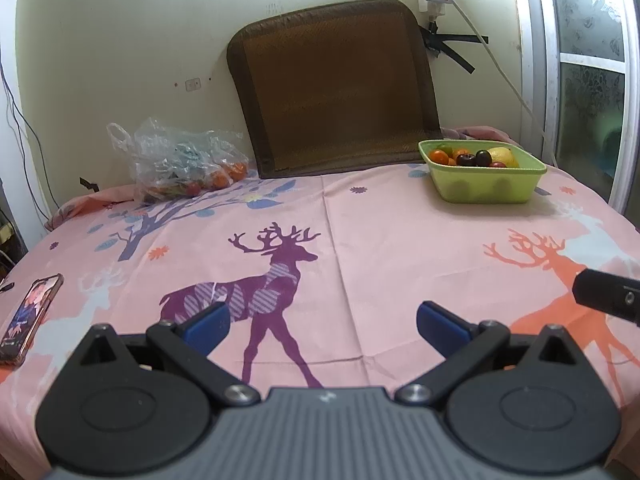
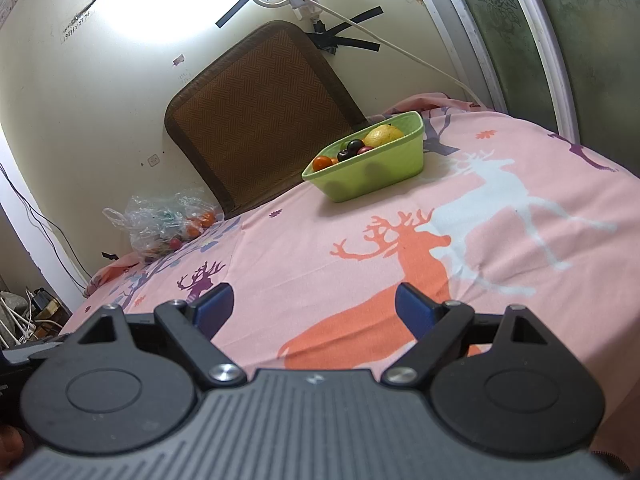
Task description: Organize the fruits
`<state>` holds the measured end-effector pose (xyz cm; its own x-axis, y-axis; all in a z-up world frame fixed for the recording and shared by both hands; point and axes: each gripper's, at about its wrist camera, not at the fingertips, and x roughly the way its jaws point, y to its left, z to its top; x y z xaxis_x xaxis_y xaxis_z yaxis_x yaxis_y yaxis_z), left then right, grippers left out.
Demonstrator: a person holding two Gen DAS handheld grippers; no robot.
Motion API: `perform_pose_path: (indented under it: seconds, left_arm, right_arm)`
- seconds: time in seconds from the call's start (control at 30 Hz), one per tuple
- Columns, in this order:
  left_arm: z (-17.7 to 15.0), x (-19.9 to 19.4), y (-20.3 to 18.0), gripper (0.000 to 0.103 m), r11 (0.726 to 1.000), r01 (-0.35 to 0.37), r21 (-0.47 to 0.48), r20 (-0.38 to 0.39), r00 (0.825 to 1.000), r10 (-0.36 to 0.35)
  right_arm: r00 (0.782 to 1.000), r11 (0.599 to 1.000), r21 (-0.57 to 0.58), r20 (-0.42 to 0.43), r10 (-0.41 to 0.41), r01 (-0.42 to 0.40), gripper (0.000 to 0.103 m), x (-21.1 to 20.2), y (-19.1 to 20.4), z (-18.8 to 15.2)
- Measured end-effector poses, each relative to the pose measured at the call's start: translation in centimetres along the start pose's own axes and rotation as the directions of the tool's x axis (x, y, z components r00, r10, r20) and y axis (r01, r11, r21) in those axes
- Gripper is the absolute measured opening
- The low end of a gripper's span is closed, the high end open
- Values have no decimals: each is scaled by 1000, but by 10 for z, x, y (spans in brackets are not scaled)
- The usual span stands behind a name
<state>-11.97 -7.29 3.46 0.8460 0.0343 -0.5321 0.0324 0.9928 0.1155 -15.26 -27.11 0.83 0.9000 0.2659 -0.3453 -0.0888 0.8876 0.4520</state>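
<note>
A green basket (image 1: 486, 188) (image 2: 372, 178) stands at the far right of the pink deer-print cloth, holding oranges (image 1: 438, 156), dark plums (image 1: 474, 158) and a yellow fruit (image 1: 500, 155) (image 2: 382, 135). At the far left a clear plastic bag (image 1: 180, 164) (image 2: 164, 226) holds more small orange and red fruit. My left gripper (image 1: 322, 322) is open above the purple deer, nothing between its blue pads. My right gripper (image 2: 314, 306) is open over the orange deer, also holding nothing. Both are well short of the basket and bag.
A phone (image 1: 30, 318) in a pink case lies near the left edge of the cloth. A brown woven mat (image 1: 336, 92) leans on the back wall. Cables (image 1: 500, 64) hang beside a frosted window at right. The other gripper's body (image 1: 608, 294) pokes in at right.
</note>
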Motion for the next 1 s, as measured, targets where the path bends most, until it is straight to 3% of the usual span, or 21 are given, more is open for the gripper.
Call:
perform_pose_path:
  seconds: [1.0]
  left_arm:
    - [-5, 6, -3, 103, 1000, -1, -10, -51, 999, 0]
  right_arm:
    - [1000, 1000, 2, -3, -1, 1, 90, 0, -1, 0]
